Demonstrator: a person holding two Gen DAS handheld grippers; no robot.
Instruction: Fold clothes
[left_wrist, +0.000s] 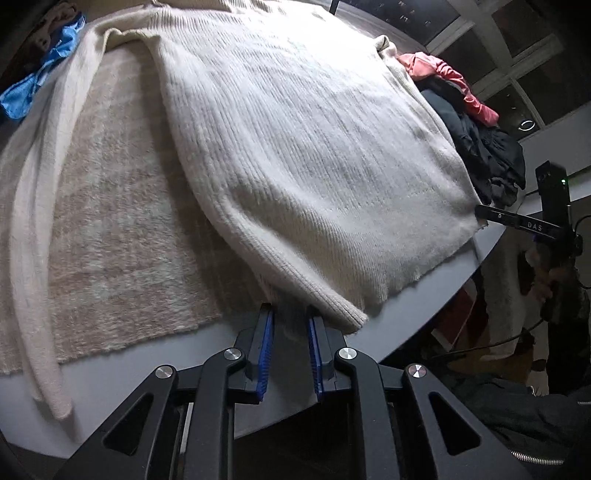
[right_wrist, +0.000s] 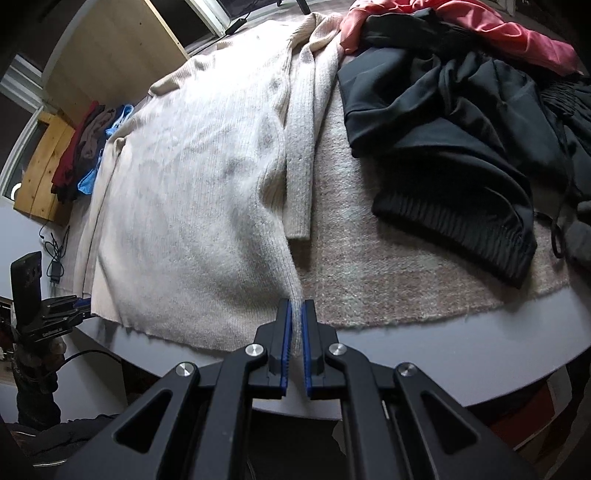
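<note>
Left wrist view: my left gripper (left_wrist: 290, 325) sits low at the near edge of the round grey table (left_wrist: 436, 299), fingers pointing in over the hem corner of the cream ribbed knit sweater (left_wrist: 303, 147). Jaws stand partly open w/ a strip of knit fabric between the blue pads. They look closed onto it, but I can't tell for sure if they bite. The sweater lies spread flat on a beige fuzzy mat (left_wrist: 122, 206), one long sleeve (left_wrist: 33, 229) trailing down the left side, so the body's laid out ready for a fold line. A blue satin cloth (left_wrist: 40, 77) lies far left. A pink garment (left_wrist: 443, 74) and a black garment pile (left_wrist: 487, 158) are on the right, clear of the work area.

Right wrist view: my right gripper (right_wrist: 294, 325) is at the table rim too, level w/ the top, aimed straight in. Jaws are nearly together, pinching the sweater's other hem corner, fabric visibly pulled into a ridge running up from the pads. That's a firm hold IMO. The other sleeve (right_wrist: 299, 184) lies alongside the body. The left gripper shows at the far left, at the opposite hem corner.

Judgement: both corners in hand suits a hem-to-collar fold, or equally a tug to flatten.
</note>
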